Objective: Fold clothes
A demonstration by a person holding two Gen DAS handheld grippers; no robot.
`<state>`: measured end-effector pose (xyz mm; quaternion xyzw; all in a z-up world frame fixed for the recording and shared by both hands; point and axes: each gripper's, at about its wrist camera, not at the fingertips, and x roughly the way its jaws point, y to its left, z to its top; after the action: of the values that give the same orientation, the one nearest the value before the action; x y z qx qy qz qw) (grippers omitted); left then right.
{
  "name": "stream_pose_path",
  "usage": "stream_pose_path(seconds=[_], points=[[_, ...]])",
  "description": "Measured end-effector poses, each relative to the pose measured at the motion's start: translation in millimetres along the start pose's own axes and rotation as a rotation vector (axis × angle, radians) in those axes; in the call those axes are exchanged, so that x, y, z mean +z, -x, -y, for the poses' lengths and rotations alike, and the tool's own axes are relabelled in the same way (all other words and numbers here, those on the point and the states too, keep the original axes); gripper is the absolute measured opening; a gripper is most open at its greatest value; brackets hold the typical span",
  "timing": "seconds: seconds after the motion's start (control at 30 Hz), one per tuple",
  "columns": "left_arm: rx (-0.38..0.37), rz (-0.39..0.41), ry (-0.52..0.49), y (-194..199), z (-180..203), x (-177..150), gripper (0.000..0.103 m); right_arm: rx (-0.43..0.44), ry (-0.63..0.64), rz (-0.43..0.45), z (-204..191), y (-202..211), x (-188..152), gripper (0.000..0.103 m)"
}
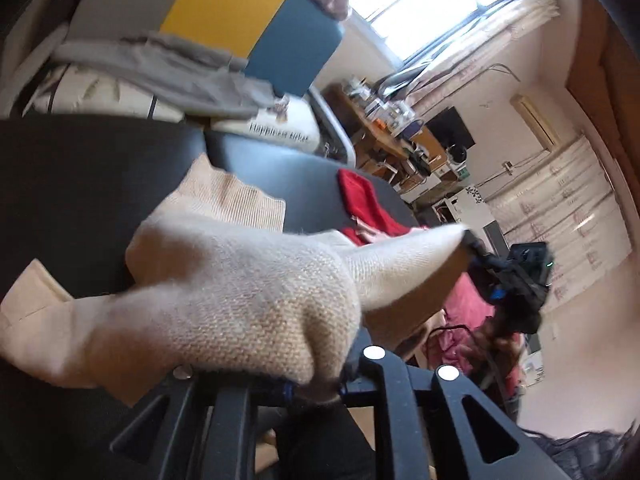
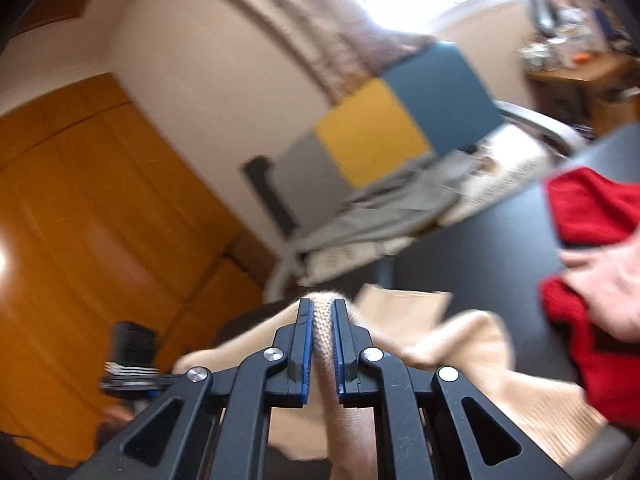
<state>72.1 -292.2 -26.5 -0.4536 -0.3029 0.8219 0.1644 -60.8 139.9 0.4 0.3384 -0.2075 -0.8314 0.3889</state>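
A cream knit sweater (image 1: 240, 304) is lifted off the black table (image 1: 100, 184) and stretched between both grippers. It bunches over my left gripper (image 1: 316, 386) and hides the fingertips; the cloth comes out from between the jaws, so the grip holds. In the right wrist view my right gripper (image 2: 323, 320) is shut on a narrow fold of the same sweater (image 2: 460, 344). From the left wrist view, that right gripper (image 1: 476, 248) pinches the far corner. The left gripper (image 2: 132, 356) shows blurred at lower left.
A red garment (image 1: 360, 200) lies on the table's far side, also seen as the red garment (image 2: 592, 208) with a blurred pale pink shape (image 2: 608, 288) across it. A chair with yellow and blue panels (image 1: 256, 28) holds grey cloth (image 1: 180, 76). An orange wooden wardrobe (image 2: 100, 208) stands left.
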Motion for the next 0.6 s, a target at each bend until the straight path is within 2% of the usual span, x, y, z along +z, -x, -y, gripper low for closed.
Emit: stream_pose_path(seconds=[0.07, 0.17, 0.23, 0.3, 0.37, 0.43, 0.5, 0.53, 0.6], points=[[0.006, -0.07, -0.005, -24, 0, -4, 0.021, -0.154, 0.003, -0.023, 18, -5, -10, 0.01], [-0.058, -0.176, 0.076, -48, -25, -23, 0.021, -0.274, -0.085, -0.153, 57, -21, -33, 0.01], [-0.075, -0.194, 0.098, -48, -41, -37, 0.022, -0.372, -0.068, -0.202, 67, -23, -45, 0.013], [-0.079, -0.157, 0.122, -31, -59, -48, 0.022, -0.431, -0.079, -0.213, 76, -19, -52, 0.013], [-0.059, -0.098, 0.145, -13, -75, -49, 0.023, -0.412, -0.06, -0.187, 70, -17, -49, 0.016], [0.046, -0.024, 0.163, 5, -93, -45, 0.024, -0.371, -0.039, -0.172, 61, -22, -45, 0.021], [0.175, 0.046, 0.17, 18, -110, -36, 0.024, -0.302, 0.015, -0.191, 43, -48, -43, 0.043], [0.22, 0.083, 0.179, 23, -117, -30, 0.024, -0.268, 0.042, -0.2, 34, -60, -42, 0.048], [0.261, 0.133, 0.189, 25, -129, -21, 0.024, -0.214, 0.101, -0.229, 17, -90, -42, 0.051]])
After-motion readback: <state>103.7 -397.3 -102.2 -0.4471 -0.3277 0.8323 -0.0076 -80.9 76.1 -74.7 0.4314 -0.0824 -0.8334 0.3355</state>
